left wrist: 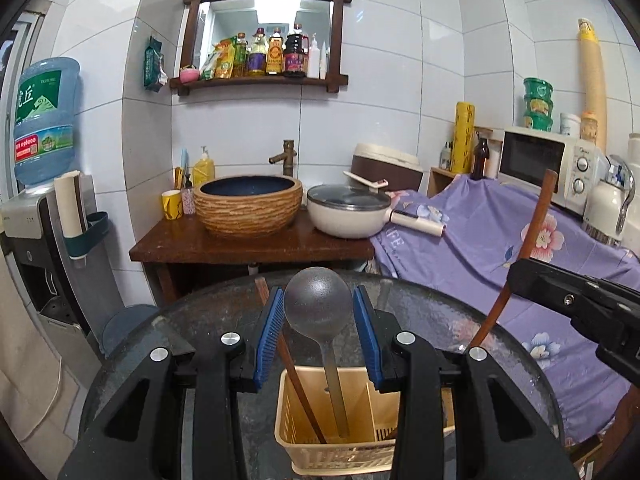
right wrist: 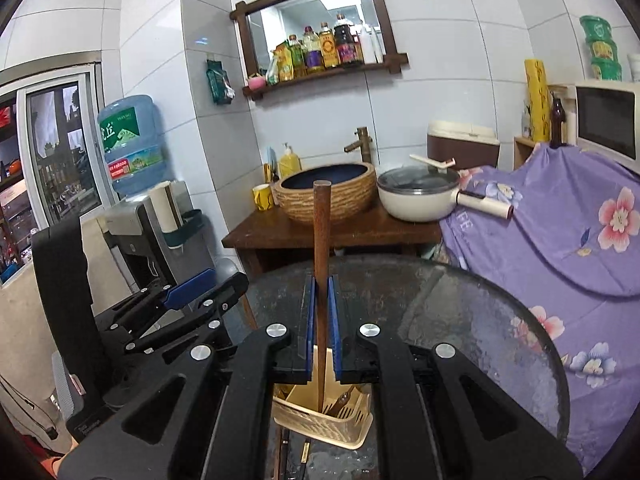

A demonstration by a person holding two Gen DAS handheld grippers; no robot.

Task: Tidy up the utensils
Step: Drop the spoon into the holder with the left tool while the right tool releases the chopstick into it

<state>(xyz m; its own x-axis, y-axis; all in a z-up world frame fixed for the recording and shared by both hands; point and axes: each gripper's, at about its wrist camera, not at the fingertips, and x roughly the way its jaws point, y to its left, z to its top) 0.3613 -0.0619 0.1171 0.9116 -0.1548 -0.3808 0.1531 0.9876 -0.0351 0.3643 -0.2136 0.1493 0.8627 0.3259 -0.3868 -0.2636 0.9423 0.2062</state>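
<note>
A beige plastic utensil basket (left wrist: pixel 340 444) stands on the round dark glass table (left wrist: pixel 460 320). A grey ladle (left wrist: pixel 318 300) stands upright in it, bowl up, beside brown chopsticks (left wrist: pixel 298 384). My left gripper (left wrist: pixel 319 312) is open, its blue pads on either side of the ladle bowl without touching. My right gripper (right wrist: pixel 321 300) is shut on a long brown wooden handle (right wrist: pixel 321 224), whose lower end reaches into the basket (right wrist: pixel 320 420). In the left wrist view the same handle (left wrist: pixel 532 240) rises at the right, held by the right gripper's black body.
Behind the table stand a wooden counter (left wrist: pixel 248 244) with a woven-look basin (left wrist: pixel 248 208) and a white lidded pan (left wrist: pixel 352 212). A purple floral cloth (left wrist: pixel 500 240) covers furniture at the right. A water dispenser (left wrist: pixel 44 208) is at the left. Loose utensils (right wrist: pixel 304 456) lie before the basket.
</note>
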